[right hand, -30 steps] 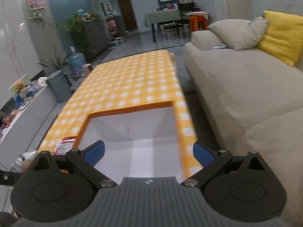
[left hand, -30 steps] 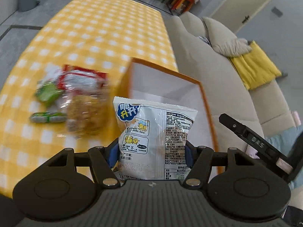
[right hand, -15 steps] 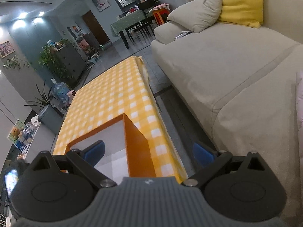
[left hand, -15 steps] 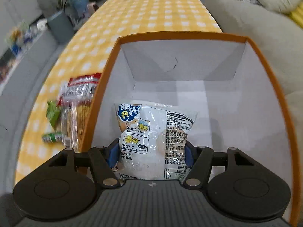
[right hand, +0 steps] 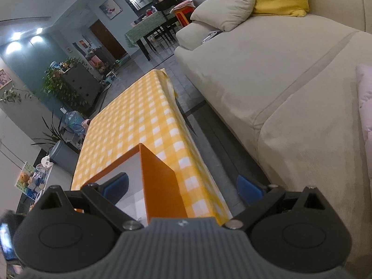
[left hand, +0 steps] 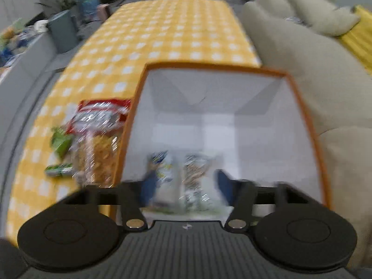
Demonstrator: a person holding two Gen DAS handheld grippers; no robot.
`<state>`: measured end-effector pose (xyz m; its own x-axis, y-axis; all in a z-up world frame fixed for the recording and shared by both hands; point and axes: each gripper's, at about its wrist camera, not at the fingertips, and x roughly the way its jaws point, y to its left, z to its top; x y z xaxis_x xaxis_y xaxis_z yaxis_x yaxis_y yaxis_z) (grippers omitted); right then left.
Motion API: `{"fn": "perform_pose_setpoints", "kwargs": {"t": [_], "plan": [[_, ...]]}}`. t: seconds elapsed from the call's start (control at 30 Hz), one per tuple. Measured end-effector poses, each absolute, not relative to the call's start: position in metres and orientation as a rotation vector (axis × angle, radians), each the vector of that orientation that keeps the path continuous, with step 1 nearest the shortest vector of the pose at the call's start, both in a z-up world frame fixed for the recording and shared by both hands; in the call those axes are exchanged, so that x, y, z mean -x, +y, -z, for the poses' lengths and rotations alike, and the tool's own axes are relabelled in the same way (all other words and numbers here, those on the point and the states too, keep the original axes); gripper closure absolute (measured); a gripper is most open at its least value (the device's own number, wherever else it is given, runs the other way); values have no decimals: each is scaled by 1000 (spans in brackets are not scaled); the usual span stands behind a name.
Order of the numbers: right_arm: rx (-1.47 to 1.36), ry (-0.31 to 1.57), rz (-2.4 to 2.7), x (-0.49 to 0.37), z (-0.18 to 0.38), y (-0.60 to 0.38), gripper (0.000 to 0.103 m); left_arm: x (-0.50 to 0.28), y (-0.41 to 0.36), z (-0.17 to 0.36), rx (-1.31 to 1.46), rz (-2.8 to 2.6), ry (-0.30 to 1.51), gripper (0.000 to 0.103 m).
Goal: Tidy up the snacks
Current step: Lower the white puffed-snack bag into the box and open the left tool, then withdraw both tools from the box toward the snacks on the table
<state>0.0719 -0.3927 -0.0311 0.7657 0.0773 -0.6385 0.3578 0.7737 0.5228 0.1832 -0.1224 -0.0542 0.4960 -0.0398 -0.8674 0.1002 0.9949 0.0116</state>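
Note:
In the left wrist view, a white snack packet (left hand: 167, 174) with blue print sits between my left gripper's (left hand: 183, 186) blue pads. The gripper hangs over the near end of an orange box (left hand: 209, 68) with a white inside. Its jaws are closing and the packet looks crumpled and narrow between them. This frame is blurred. Left of the box lie more snacks on the yellow checked table (left hand: 162, 34): a red and clear bag (left hand: 97, 125) and green packets (left hand: 60, 141). My right gripper (right hand: 183, 187) is open and holds nothing, above the box's orange corner (right hand: 160, 181).
A beige sofa (right hand: 279, 81) runs along the table's right side, with a narrow strip of floor (right hand: 209, 125) between them. A grey bin (left hand: 62, 32) and plants stand beyond the table's far left.
My left gripper's jaws have come closer together and the packet between them has crumpled and sits lower in view. The right gripper has rolled slightly beside the box's corner.

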Motion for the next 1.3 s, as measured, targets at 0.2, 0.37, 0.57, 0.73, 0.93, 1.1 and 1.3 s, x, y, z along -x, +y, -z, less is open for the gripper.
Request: {"fn": "perform_pose_setpoints", "kwargs": {"t": [0.2, 0.37, 0.57, 0.73, 0.93, 1.1, 1.3], "plan": [[-653, 712, 148, -73, 30, -383, 6, -212, -138, 74, -185, 92, 1082, 103], [-650, 719, 143, -76, 32, -383, 6, -234, -141, 102, -177, 121, 1205, 103], [-661, 741, 154, -81, 38, -387, 6, -240, -139, 119, -174, 42, 1302, 102], [-667, 764, 153, -85, 42, -386, 6, -234, -120, 110, -54, 29, 1389, 102], [-657, 765, 147, -82, 41, -383, 6, -229, -112, 105, 31, 111, 1331, 101], [-667, 762, 150, -82, 42, -384, 6, -222, -106, 109, 98, 147, 1335, 101], [-652, 778, 143, -85, 43, -381, 6, -217, -116, 110, 43, 189, 1297, 94]]}}
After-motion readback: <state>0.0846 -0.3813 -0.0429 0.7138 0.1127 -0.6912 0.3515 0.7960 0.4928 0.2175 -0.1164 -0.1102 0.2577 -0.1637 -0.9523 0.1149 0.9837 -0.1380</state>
